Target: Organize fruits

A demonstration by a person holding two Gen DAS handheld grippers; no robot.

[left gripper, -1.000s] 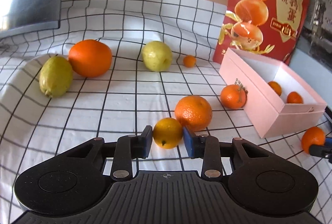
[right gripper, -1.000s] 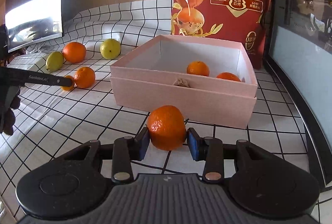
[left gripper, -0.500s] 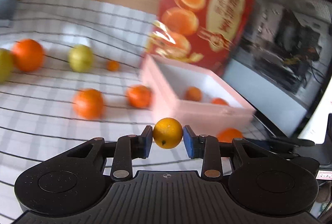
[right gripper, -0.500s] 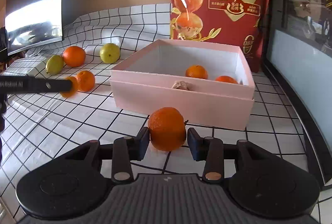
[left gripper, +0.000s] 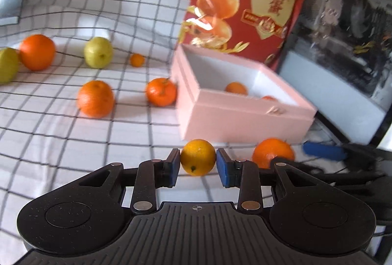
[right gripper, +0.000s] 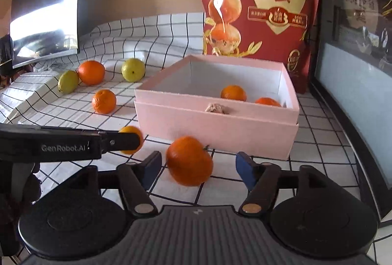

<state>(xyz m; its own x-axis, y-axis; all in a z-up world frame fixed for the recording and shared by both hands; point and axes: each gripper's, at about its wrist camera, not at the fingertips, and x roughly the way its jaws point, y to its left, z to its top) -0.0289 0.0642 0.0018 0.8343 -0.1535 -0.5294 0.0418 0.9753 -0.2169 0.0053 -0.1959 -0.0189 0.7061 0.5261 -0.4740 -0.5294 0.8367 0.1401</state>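
The left hand-held gripper [left gripper: 198, 163] clamped a small yellow-orange citrus [left gripper: 198, 156] just before the pink box [left gripper: 245, 122]. The right hand-held gripper's [right gripper: 198, 168] jaws had just been opening, an orange mandarin [right gripper: 189, 160] lying loose between them near the box front.

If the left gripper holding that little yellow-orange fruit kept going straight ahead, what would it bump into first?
Most likely the near wall of the pink box. The left gripper, shut on the small fruit, points at it from just in front, with only checked cloth between. Depth is hard to judge.
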